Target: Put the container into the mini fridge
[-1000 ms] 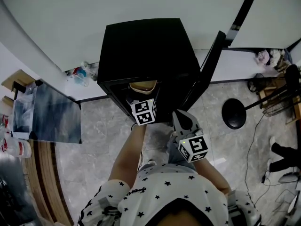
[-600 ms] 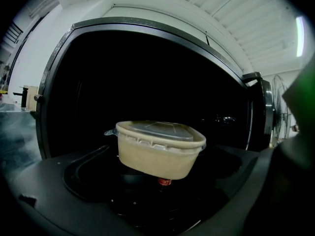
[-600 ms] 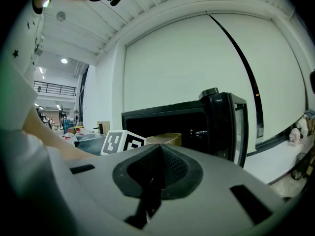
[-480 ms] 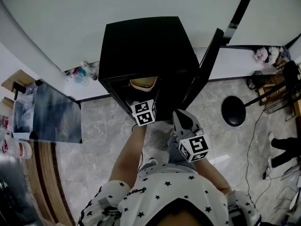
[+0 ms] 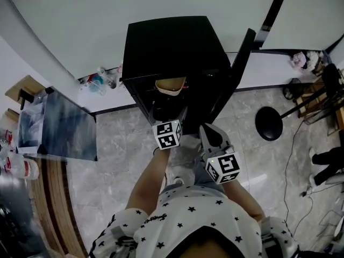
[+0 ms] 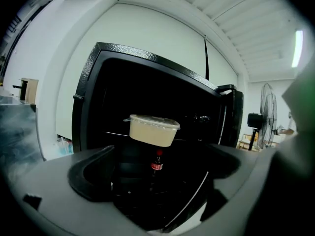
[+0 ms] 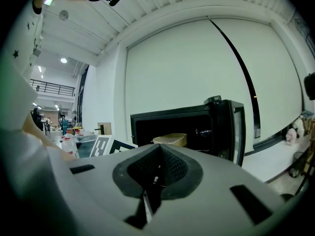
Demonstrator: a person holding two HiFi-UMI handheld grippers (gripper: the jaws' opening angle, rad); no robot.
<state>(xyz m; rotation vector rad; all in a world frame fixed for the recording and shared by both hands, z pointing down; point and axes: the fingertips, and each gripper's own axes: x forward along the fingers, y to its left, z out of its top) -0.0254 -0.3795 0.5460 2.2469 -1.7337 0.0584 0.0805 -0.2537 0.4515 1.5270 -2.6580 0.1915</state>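
While the container [image 6: 153,130] sits upright on the mini fridge [image 5: 166,47] shelf [image 6: 114,133], long axis running left-right, the left claw [image 6: 160,181] gapes empty near it; the right claw [image 7: 156,173] is closed.

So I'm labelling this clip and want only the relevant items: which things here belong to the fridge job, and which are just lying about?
Job:
container, on the fridge shelf
mini fridge and its open door
left gripper, open and empty
right gripper, shut

Lying about:
bottle inside the fridge
standing fan
glass table
clutter by the wall
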